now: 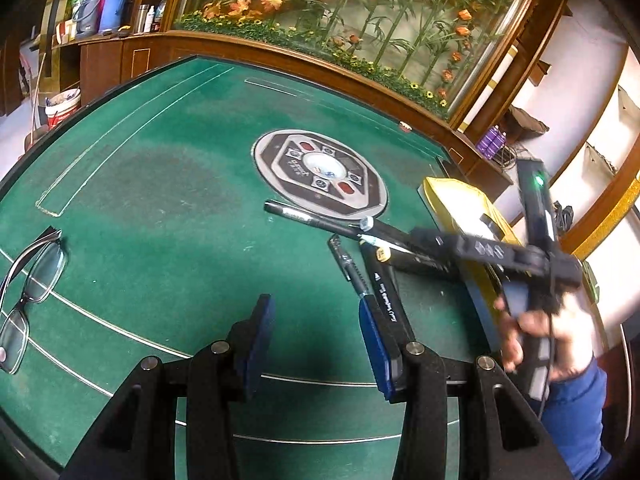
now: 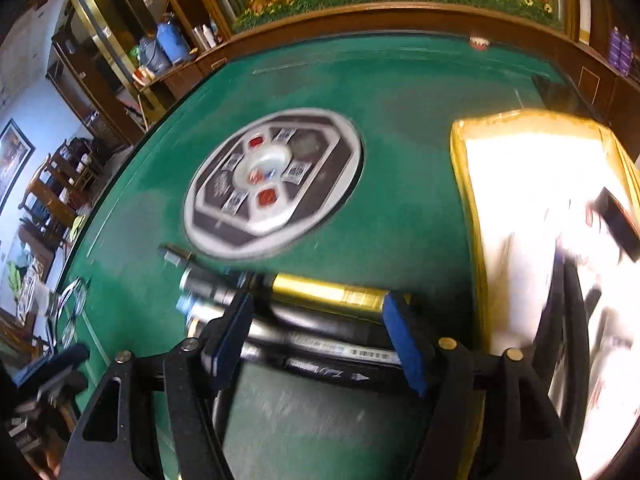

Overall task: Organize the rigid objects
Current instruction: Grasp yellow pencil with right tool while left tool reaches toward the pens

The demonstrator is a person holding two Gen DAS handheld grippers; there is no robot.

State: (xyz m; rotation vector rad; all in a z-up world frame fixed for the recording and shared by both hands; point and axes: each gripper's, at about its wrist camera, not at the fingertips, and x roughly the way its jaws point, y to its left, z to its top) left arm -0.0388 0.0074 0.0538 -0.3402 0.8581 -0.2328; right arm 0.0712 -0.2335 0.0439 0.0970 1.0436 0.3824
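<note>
A: Left wrist view — left gripper spread, nothing between its pads, hovering over green felt; pens lie just right of it, glasses far left.

B: Right wrist view — right gripper spread, straddling the pen cluster beside the yellow-rimmed box. Best centre on one pen, then squeeze.

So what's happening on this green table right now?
A person is tidying pens and markers on a green game table, holding a gripper in each hand. The right gripper is open, down over a cluster of pens and markers lying beside a yellow-edged tray; it isn't clearly gripping any. The left gripper hovers open and empty, with one black pen near its right finger. A pair of glasses lies apart, untouched.
</note>
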